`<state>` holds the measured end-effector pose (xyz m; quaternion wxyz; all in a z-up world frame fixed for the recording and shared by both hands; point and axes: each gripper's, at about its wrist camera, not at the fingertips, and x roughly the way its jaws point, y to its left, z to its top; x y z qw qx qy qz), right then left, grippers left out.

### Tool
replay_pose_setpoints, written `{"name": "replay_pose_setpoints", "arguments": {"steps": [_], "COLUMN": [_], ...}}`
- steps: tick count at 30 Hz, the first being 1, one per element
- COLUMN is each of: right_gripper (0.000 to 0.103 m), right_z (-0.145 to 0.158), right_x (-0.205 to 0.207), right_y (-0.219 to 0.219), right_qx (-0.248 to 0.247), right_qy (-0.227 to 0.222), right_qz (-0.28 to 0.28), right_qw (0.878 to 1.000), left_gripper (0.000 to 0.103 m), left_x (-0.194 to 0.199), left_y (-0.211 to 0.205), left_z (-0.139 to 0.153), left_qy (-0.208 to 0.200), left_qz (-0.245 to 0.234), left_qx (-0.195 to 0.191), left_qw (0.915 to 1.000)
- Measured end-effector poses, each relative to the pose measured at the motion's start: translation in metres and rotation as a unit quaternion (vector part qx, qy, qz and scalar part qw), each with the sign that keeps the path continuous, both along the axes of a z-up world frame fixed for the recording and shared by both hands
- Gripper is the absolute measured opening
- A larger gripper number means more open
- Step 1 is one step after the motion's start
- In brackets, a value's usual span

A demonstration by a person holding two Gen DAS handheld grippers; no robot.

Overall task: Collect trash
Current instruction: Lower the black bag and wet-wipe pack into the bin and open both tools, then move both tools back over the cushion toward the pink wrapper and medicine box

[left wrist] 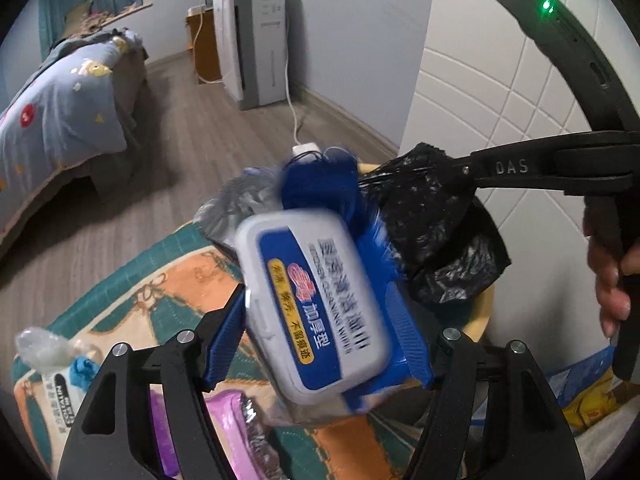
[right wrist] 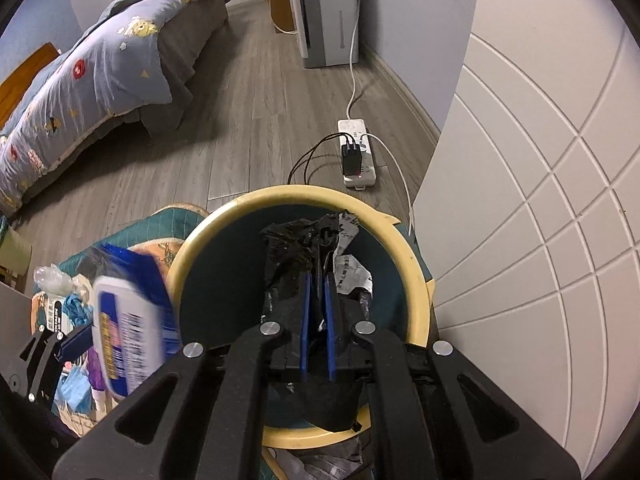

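My left gripper (left wrist: 320, 328) is shut on a blue and white pack of wet wipes (left wrist: 316, 312) and holds it up beside the bin; the pack also shows in the right wrist view (right wrist: 128, 332). My right gripper (right wrist: 318, 292) is shut on a black plastic bag (right wrist: 296, 256) and holds it over the yellow-rimmed bin (right wrist: 188, 256). In the left wrist view the right gripper (left wrist: 460, 172) pinches the black bag (left wrist: 440, 232) above the bin's rim (left wrist: 484, 312).
A patterned cloth (left wrist: 168, 292) carries a purple wrapper (left wrist: 236, 412), a clear plastic wad (left wrist: 44, 348) and other scraps. A power strip (right wrist: 356, 152) with cables lies on the wood floor beyond the bin. A bed (right wrist: 80, 88) is left, a white panelled wall (right wrist: 540, 200) right.
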<state>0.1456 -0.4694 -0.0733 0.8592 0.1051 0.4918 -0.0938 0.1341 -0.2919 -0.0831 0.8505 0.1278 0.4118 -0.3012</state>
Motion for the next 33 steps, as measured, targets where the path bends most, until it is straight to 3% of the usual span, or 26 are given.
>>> {"name": "replay_pose_setpoints", "arguments": {"steps": [1, 2, 5, 12, 17, 23, 33], "right_gripper": [0.008, 0.014, 0.035, 0.058, 0.086, 0.097, 0.097], "right_z": [0.000, 0.000, 0.000, 0.003, 0.011, 0.021, 0.031], "right_x": [0.000, 0.000, 0.000, 0.000, -0.001, 0.000, 0.008], "right_y": [0.000, -0.001, 0.000, 0.004, 0.014, 0.034, 0.075], "right_qx": [0.001, 0.000, -0.003, -0.001, -0.006, -0.005, -0.013], "right_qy": [-0.001, 0.000, -0.001, -0.004, -0.021, -0.034, -0.038], "right_qz": [-0.002, -0.004, -0.005, -0.008, -0.001, 0.012, 0.041], "right_qw": [1.000, 1.000, 1.000, 1.000, 1.000, 0.999, 0.998], "left_gripper": [0.084, 0.086, 0.087, 0.093, 0.095, 0.095, 0.096], "left_x": [0.000, -0.002, -0.001, -0.002, -0.001, -0.002, -0.009], "left_y": [0.000, 0.001, 0.004, 0.023, 0.040, 0.060, 0.092], "left_z": [-0.001, -0.001, 0.000, 0.008, 0.013, 0.024, 0.038], "left_qy": [-0.001, -0.004, -0.006, -0.010, -0.018, -0.027, -0.047], "left_qz": [0.002, 0.005, 0.010, 0.032, 0.049, 0.067, 0.080], "left_qx": [0.003, 0.006, 0.010, 0.006, 0.014, 0.009, 0.018], "left_qw": [1.0000, 1.0000, 0.9999, 0.9994, 0.9985, 0.9974, 0.9955]}}
